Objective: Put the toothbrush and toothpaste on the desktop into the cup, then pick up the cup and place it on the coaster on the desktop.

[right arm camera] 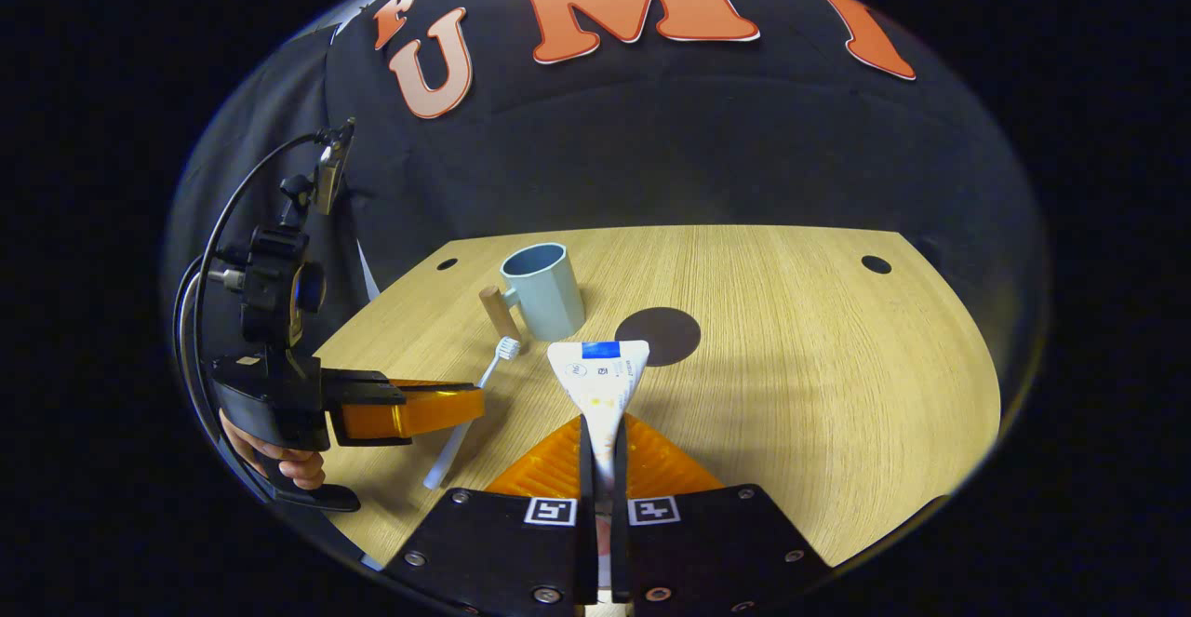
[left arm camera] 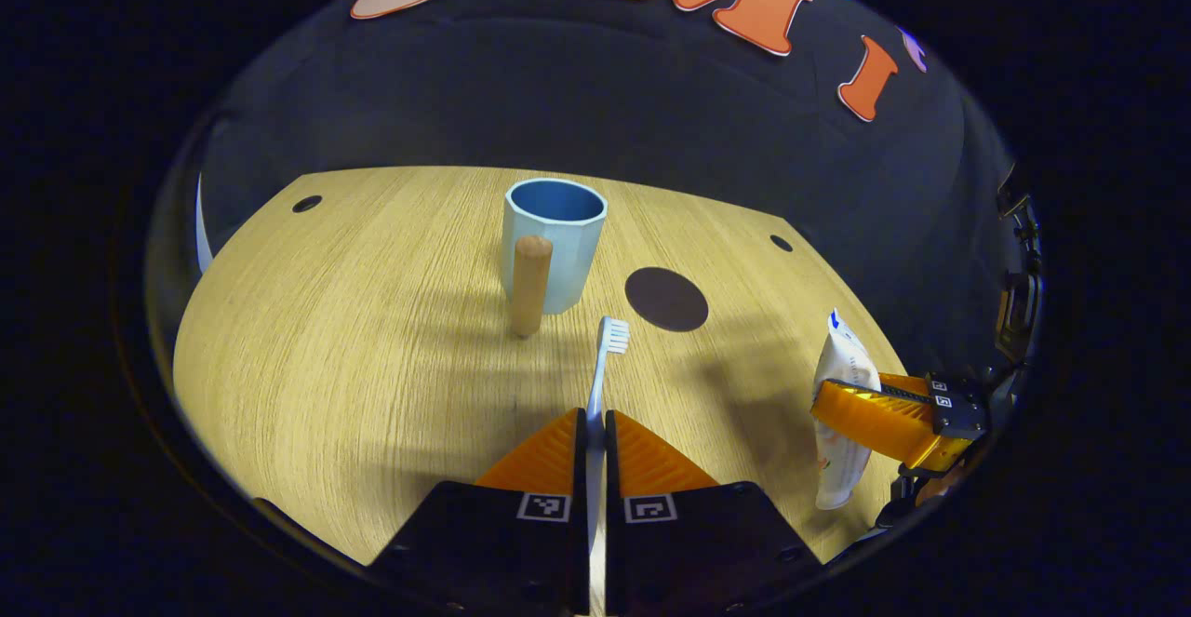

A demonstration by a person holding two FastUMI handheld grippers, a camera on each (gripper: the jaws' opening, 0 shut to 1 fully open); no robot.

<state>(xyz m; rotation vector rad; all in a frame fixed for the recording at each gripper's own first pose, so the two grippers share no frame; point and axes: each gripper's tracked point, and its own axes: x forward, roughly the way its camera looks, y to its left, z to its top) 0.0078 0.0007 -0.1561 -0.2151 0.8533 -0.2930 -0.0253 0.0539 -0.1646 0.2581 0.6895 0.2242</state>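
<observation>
A pale blue cup point(left arm camera: 555, 243) with a wooden peg handle point(left arm camera: 530, 284) stands upright on the wooden desktop point(left arm camera: 354, 338). Just right of it lies a dark round coaster point(left arm camera: 666, 299). My left gripper point(left arm camera: 595, 423) is shut on a white toothbrush point(left arm camera: 603, 358), its bristle head pointing toward the cup. In the right gripper view, my right gripper point(right arm camera: 603, 431) is shut on a white toothpaste tube point(right arm camera: 600, 380), flat end forward, short of the coaster point(right arm camera: 658, 335) and the cup point(right arm camera: 543, 289). The left gripper point(right arm camera: 465, 405) with the toothbrush point(right arm camera: 470, 403) sits to its left.
Small dark holes point(left arm camera: 306, 204) mark the desktop's far corners. Black cloth wall rises behind the far edge. A hand point(right arm camera: 279, 459) holds the left gripper's body at the desk's left edge. Open wood lies right of the coaster point(right arm camera: 837, 366).
</observation>
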